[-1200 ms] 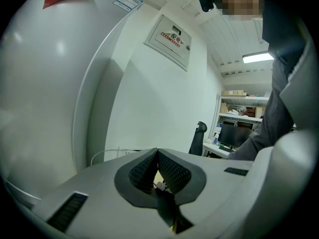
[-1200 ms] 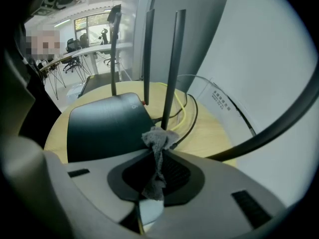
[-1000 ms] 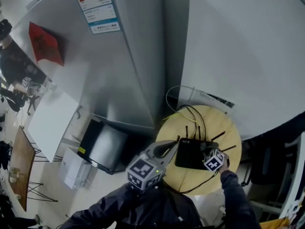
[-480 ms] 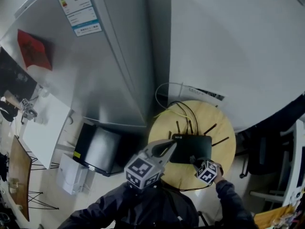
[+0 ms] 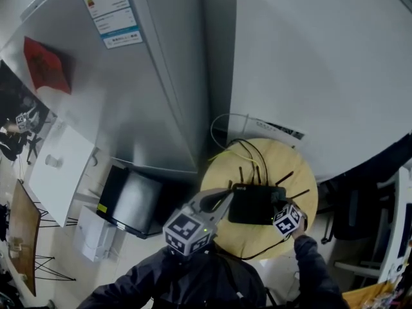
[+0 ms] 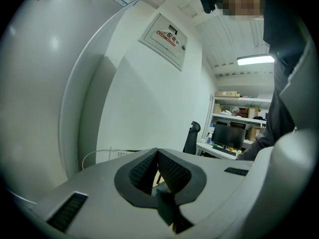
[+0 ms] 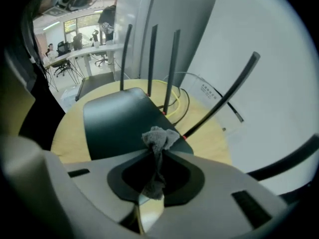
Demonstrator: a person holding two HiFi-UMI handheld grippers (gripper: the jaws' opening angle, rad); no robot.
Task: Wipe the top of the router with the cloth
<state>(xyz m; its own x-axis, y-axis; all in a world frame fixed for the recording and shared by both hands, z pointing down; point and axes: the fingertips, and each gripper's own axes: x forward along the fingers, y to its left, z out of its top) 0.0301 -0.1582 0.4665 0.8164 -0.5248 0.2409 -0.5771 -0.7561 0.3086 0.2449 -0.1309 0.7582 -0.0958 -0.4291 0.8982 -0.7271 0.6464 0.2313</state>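
Router position: the black router [image 7: 117, 121] is lying flat in the middle of the round wooden bench [image 5: 269, 156], just ahead of and slightly left of the right tongs [image 7: 158, 152].
Router axis: in the head view its long side is running left to right, so a sweep leftward from the right tongs would be covering the top.
Right tongs: they are clamping together on a grey cloth [image 7: 159, 136], whose bunched end is sticking out over the router's near right corner; whether it is touching the lid cannot be told.
Left tongs: these [image 6: 157, 157] are sitting with tips together and nothing between them, pointing up at the white wall, just beside the router's left end.
Nearer hand: the right one, judging by the cloth.
In the way: upright antennas [image 7: 151, 59] are standing along the far edge, and a slanted antenna [image 7: 224, 96] is leaning out to the right of the cloth.
Around: yellow and black cables [image 7: 175, 106] are looping behind the router; a grey cabinet [image 5: 148, 95] is standing beyond the bench.
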